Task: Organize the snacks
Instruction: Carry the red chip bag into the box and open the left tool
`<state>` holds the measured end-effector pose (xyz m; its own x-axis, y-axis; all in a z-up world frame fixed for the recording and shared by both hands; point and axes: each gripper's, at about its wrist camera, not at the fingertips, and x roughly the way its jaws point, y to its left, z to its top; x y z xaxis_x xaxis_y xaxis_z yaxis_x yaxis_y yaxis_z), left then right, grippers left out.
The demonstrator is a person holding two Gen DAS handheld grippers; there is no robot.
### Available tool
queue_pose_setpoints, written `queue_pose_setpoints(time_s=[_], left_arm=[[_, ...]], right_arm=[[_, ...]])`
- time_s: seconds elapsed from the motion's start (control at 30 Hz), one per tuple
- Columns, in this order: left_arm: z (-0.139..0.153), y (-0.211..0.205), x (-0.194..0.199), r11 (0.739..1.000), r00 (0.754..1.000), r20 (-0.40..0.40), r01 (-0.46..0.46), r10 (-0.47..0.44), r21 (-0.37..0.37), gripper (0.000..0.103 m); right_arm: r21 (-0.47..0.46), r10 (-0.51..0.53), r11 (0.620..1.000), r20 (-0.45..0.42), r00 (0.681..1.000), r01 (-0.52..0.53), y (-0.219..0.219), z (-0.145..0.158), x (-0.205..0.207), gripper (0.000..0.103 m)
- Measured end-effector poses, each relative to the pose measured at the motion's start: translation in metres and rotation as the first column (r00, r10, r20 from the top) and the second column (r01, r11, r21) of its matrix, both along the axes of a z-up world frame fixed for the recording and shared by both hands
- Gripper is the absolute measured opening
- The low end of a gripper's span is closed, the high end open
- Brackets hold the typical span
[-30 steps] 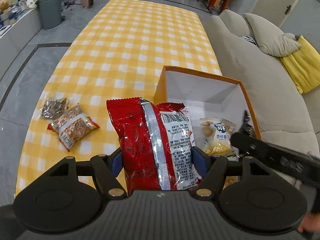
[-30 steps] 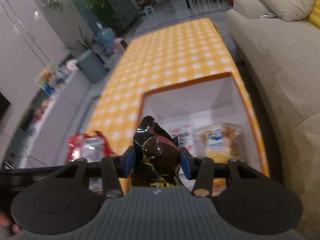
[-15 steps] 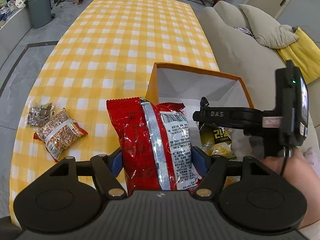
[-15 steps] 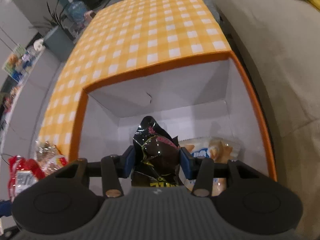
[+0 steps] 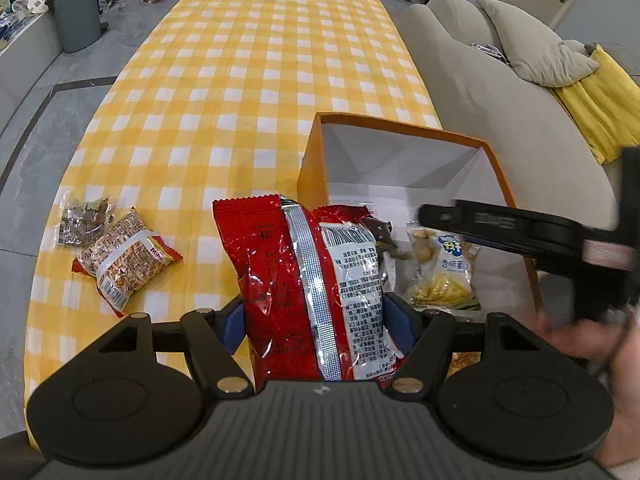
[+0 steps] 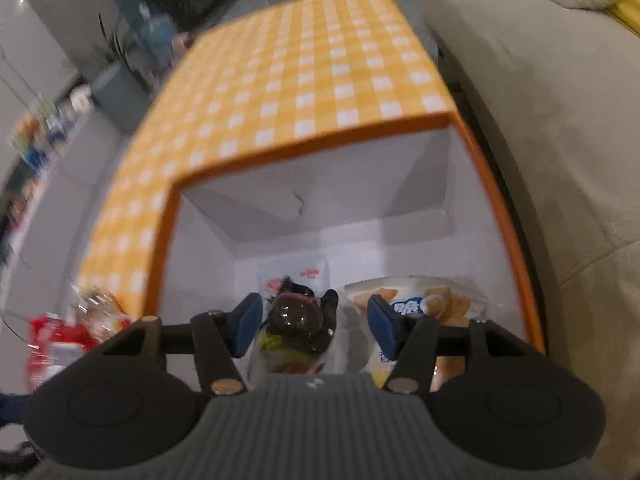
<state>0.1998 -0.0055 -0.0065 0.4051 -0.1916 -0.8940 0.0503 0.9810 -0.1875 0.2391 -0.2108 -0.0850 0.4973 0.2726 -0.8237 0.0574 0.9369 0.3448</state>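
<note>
My left gripper is shut on a red snack bag and holds it upright beside the left wall of an orange box. My right gripper is open over the box. A dark brown snack pack lies loose between its spread fingers on the box floor, beside a pale chip bag. The chip bag also shows in the left wrist view. The right gripper's body crosses the box there.
The yellow checked tablecloth covers a long table. An orange-and-white nut bag and a small clear candy pack lie at the left. A grey sofa runs along the right side. A bin stands at far left.
My right gripper has opened and let go of the dark brown pack, which now rests in the box. The right gripper has drawn back. My left gripper still holds the red bag.
</note>
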Motion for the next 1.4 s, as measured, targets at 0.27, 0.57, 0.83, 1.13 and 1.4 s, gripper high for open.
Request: queue_pose_setpoints(time_s=[0.27,0.57,0.83,1.13,1.4], left_arm=[[0.012,-0.019,0.000,1.000,1.000,0.026,0.008,-0.008,-0.030,0.080],[0.001,-0.062,0.035,0.997,1.000,-0.009,0.015,-0.015,-0.074,0.080],[-0.044,-0.084,0.083,0.969,0.978,-0.127,-0.187,0.168,-0.161,0.080],[-0.083,-0.085,0.118,0.770,0.844,-0.262,-0.535,0.469,-0.346,0.080],[-0.108,-0.083,0.129,0.627,0.724,-0.360,-0.690,0.589,-0.361,0.079]], right_arm=[[0.100,0.017,0.995,0.120,0.993,-0.029,-0.035,0.032,-0.044,0.070],[0.180,-0.037,0.984,0.187,0.982,0.003,-0.080,0.040,-0.062,0.070],[0.094,-0.069,0.994,0.204,0.977,0.051,-0.104,0.036,-0.065,0.070],[0.045,-0.069,0.997,0.154,0.986,0.063,-0.117,0.017,-0.061,0.070],[0.078,-0.084,0.994,0.142,0.986,0.073,-0.121,0.010,-0.058,0.070]])
